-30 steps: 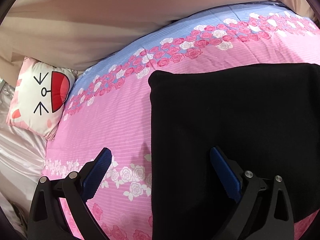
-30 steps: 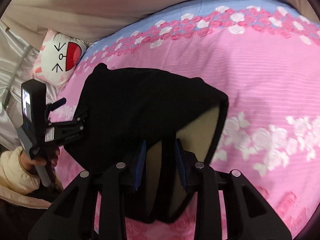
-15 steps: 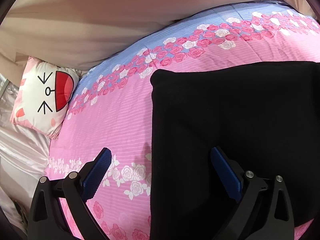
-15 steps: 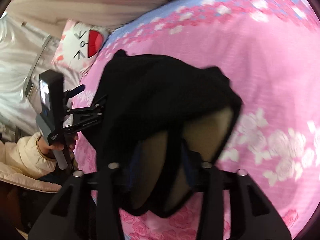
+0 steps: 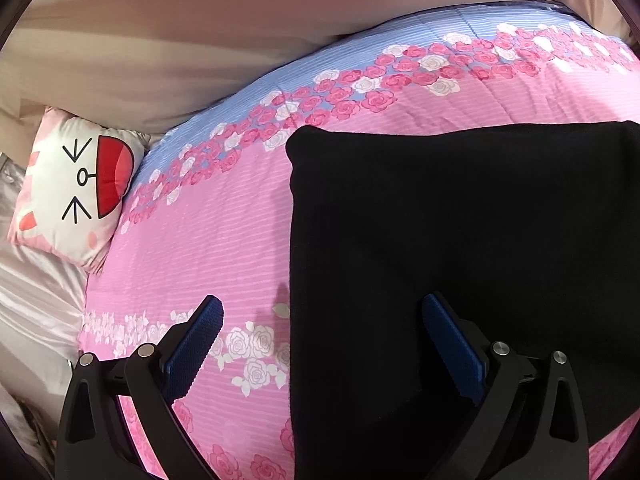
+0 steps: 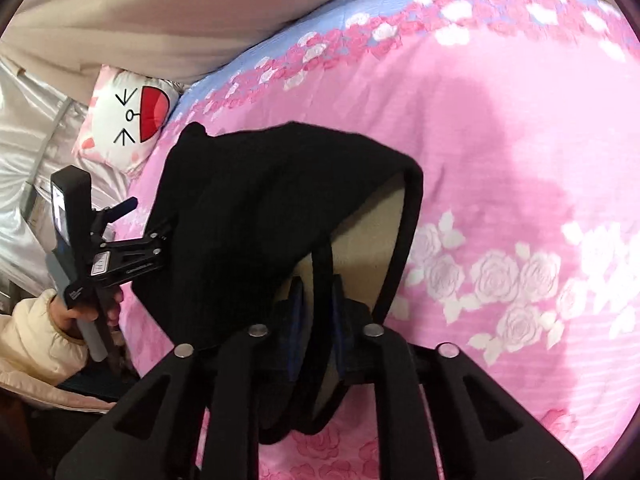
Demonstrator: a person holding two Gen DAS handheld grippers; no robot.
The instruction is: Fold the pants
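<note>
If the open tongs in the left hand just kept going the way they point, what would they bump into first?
Most likely the left edge of the black pants lying on the pink floral quilt. The left tongs straddle that edge, one finger over fabric, one over quilt; depth is hard to judge.

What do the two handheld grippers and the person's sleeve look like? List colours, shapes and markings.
Both the left gripper and the right gripper have black, triangular cut-out frames with silver pivot bolts and blue textured pads. The left gripper's handle is a dark block carrying a white label. The sleeve is cream and puffy.
</note>
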